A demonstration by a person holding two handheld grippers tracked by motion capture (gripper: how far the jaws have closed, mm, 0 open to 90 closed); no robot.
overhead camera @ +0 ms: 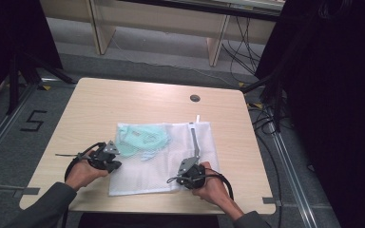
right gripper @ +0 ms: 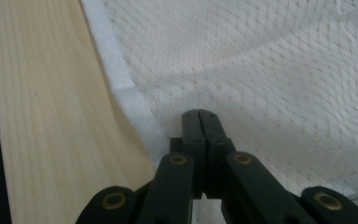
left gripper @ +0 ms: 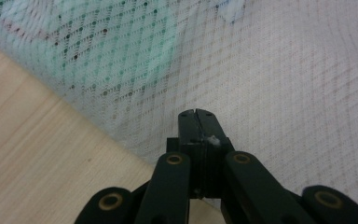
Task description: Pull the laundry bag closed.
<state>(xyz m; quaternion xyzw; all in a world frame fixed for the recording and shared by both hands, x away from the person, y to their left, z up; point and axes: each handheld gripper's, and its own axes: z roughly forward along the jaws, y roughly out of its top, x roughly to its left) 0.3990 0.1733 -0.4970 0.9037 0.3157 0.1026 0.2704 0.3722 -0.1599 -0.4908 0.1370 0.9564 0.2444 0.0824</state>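
White mesh, a laundry bag point(overhead camera: 164, 159), lies flat in the middle of the pale wooden counter point(overhead camera: 100, 107). A mint-green garment point(overhead camera: 142, 137) sits inside the bag at its far left corner, showing through the netting. A zipper strip point(overhead camera: 195, 140) runs along the bag's right side. The left gripper point(overhead camera: 105, 159) is at the bag's left edge, its fingers point(left gripper: 189, 123) clenched together over the mesh just inside that edge, with nothing clearly held. The right gripper point(overhead camera: 190, 173) is at the bag's near right part, fingers point(right gripper: 209, 123) likewise clenched, just inside the bag's white hem point(right gripper: 121, 88).
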